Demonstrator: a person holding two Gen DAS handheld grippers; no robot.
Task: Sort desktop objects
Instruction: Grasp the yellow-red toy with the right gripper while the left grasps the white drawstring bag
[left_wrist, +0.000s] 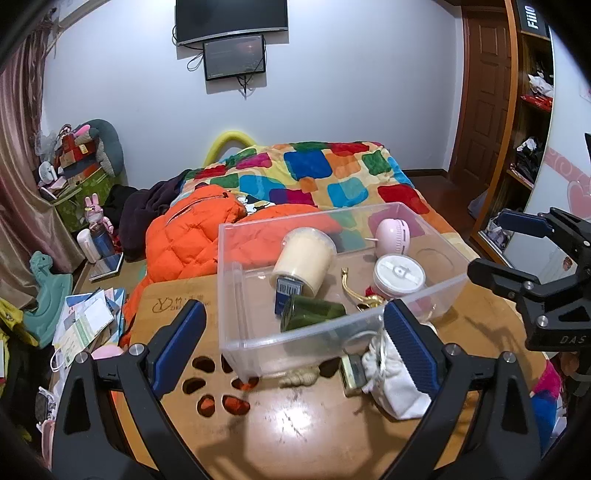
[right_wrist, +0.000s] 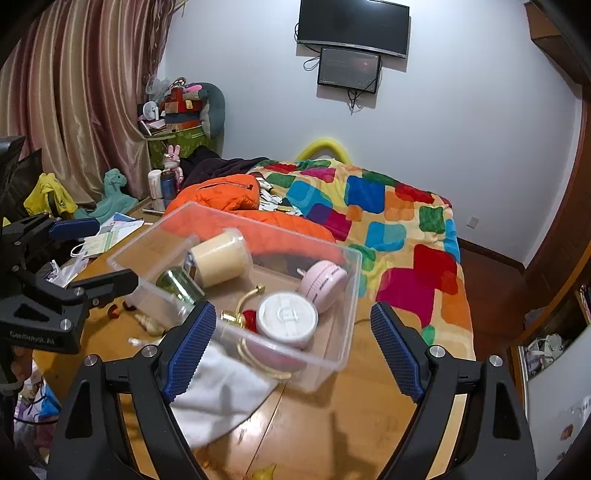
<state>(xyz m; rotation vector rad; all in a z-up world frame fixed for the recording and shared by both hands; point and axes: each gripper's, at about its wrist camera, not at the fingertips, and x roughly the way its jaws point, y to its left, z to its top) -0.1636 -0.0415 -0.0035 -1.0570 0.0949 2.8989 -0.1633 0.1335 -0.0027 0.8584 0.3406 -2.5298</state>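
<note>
Now both my claws stand wide and empty: left claw (left_wrist: 293, 345), right claw (right_wrist: 293, 345). On the bench (left_wrist: 303, 424), at the clear bin's (left_wrist: 236, 280) five o'clock, the white pouch (left_wrist: 391, 384) lies unsorted. I'd approach low and pinch its middle.

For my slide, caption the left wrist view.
Open left tool above a wooden table, facing a clear bin of sorted items, white pouch outside.

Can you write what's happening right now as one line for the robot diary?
left gripper: open, empty | right gripper: open, empty | clear bin: cream jar, green jar, pink fan, white round case inside | white pouch: on table, outside bin
</note>
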